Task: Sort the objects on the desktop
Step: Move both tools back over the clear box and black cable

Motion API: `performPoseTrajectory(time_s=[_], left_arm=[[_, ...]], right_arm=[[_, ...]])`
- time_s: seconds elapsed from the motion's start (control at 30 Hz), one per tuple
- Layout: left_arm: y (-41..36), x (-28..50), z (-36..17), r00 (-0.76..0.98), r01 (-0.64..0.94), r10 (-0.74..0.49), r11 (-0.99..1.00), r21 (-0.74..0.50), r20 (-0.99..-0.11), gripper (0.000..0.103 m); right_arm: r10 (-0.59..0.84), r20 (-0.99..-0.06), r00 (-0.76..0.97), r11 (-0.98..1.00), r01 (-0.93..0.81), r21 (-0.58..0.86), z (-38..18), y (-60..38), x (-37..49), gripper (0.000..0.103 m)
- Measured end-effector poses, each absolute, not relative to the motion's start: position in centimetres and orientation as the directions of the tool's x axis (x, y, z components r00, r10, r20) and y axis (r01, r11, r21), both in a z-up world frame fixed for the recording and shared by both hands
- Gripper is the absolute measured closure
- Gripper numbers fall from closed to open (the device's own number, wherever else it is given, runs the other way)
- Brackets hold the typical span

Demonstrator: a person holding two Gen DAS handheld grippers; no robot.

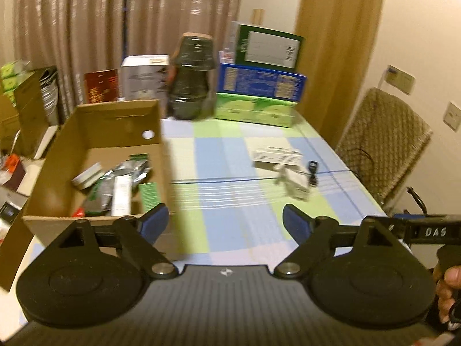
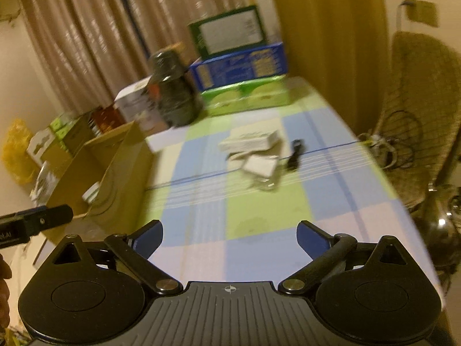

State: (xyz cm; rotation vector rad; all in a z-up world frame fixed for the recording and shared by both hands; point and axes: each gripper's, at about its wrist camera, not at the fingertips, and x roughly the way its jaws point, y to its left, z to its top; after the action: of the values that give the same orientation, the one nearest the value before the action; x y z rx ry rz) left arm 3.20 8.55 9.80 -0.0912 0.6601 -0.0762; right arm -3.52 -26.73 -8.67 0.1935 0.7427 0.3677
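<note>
An open cardboard box point(image 1: 121, 115) point(image 2: 115, 173) stands at the table's left side and holds several packets and small boxes point(image 1: 115, 181). On the checked tablecloth point(image 1: 224, 155) point(image 2: 259, 201) lie a flat white box point(image 1: 275, 157) point(image 2: 249, 141), a smaller white packet point(image 1: 294, 183) point(image 2: 260, 165) and a small black object point(image 1: 312, 170) point(image 2: 295, 154). My left gripper point(image 1: 225, 221) is open over the cloth, just right of the cardboard box, with nothing between its fingers. My right gripper point(image 2: 230, 238) is open and empty too, short of the white items.
Stacked green and blue boxes point(image 1: 259, 86) point(image 2: 245, 69), a dark wrapped jar point(image 1: 191, 80) point(image 2: 173, 92) and a white box point(image 1: 144, 77) line the table's far edge. A woven chair point(image 1: 383, 138) point(image 2: 415, 101) stands at the right. Clutter sits left of the table.
</note>
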Motion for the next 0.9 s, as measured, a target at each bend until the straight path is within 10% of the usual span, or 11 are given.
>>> performPoseTrajectory(time_s=[0.9], left_arm=[[-0.8,6.0,8.9,0.773,0.139,-0.135,0.989,-0.042,-0.620,0.009]], right_arm=[[0.362,-0.562,0.744,0.922,-0.196,0.335,-8.4,-33.4,0.9,0.002]])
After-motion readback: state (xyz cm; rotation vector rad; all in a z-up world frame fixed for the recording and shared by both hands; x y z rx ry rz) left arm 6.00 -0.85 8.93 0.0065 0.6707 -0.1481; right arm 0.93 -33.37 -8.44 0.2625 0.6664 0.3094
